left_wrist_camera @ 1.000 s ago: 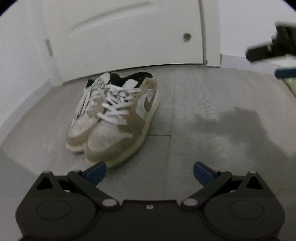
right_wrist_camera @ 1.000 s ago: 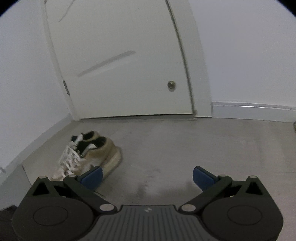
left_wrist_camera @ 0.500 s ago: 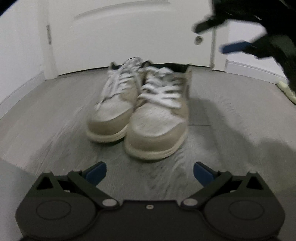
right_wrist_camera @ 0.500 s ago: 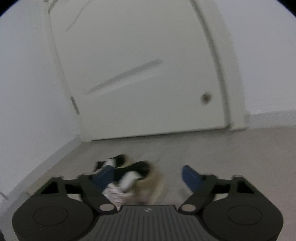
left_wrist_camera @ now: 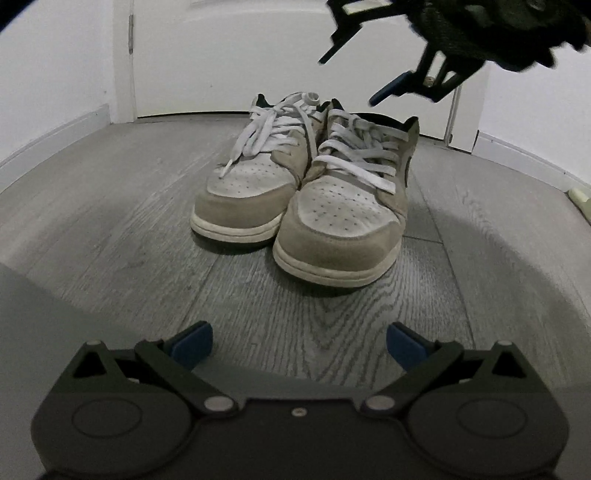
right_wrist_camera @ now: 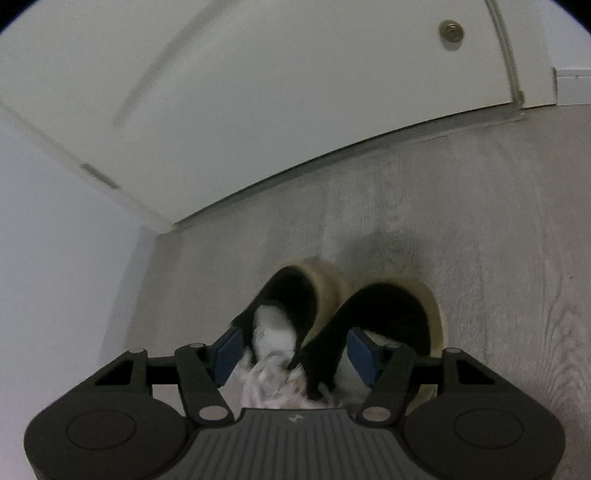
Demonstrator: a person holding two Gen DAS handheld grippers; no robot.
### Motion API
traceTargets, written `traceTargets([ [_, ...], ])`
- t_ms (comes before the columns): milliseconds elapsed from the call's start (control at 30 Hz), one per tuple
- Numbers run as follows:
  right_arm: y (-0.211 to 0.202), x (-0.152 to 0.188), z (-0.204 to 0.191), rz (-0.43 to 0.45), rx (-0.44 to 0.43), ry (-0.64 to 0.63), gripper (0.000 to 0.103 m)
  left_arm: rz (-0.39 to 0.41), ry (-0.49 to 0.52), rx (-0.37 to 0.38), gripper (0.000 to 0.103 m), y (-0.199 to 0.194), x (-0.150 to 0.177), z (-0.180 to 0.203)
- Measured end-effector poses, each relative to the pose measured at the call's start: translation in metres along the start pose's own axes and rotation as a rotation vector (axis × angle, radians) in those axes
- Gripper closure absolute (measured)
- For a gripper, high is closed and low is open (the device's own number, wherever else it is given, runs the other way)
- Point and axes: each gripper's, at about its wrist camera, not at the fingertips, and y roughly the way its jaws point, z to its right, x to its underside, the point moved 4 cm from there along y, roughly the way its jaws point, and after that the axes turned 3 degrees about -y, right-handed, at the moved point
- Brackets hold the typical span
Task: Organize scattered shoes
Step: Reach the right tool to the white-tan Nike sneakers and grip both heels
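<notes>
Above the pair of beige-and-white lace-up sneakers (left_wrist_camera: pixel 306 192) on the grey wooden floor (left_wrist_camera: pixel 110 221), my right hand-held gripper (right_wrist_camera: pixel 291 354) has just half closed without grasping them, ready to grip the collars, while my left hand-held gripper (left_wrist_camera: pixel 299 343) waits released.

— Where are you working?
— You're in a home, by the look of it: a white panelled door (left_wrist_camera: pixel 280 55) with a brass knob (right_wrist_camera: pixel 450 31), white skirting board (left_wrist_camera: pixel 55 129), grey wood-look floor (left_wrist_camera: pixel 110 206), worn sneakers (left_wrist_camera: pixel 306 192) left near the door.
</notes>
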Motion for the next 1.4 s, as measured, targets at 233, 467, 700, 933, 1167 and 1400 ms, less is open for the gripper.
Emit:
traceTargets([
  [233,0.04,-0.01,-0.004,-0.097,0.117,0.09,0.04,0.005,-0.023,0.013,0.001,-0.001,-0.001,-0.005],
  [467,0.065,-0.021,-0.025,-0.176,0.261,0.053,0.035,0.017,-0.051,0.012,0.001,-0.002,-0.003,-0.009],
  [700,0.062,-0.018,-0.028,-0.152,0.319,0.012,0.04,0.033,-0.054,-0.009,0.001,-0.005,-0.005,-0.014],
  [933,0.066,-0.027,-0.022,-0.181,0.332,0.052,0.039,0.043,-0.045,0.007,0.001,-0.006,-0.006,-0.011],
  [1167,0.073,-0.035,-0.019,-0.222,0.311,0.092,0.041,0.027,-0.02,-0.011,0.001,-0.002,-0.003,-0.009],
  [1400,0.07,-0.034,-0.013,-0.208,0.267,0.099,0.042,0.032,-0.036,0.002,0.001,-0.004,-0.006,-0.01],
])
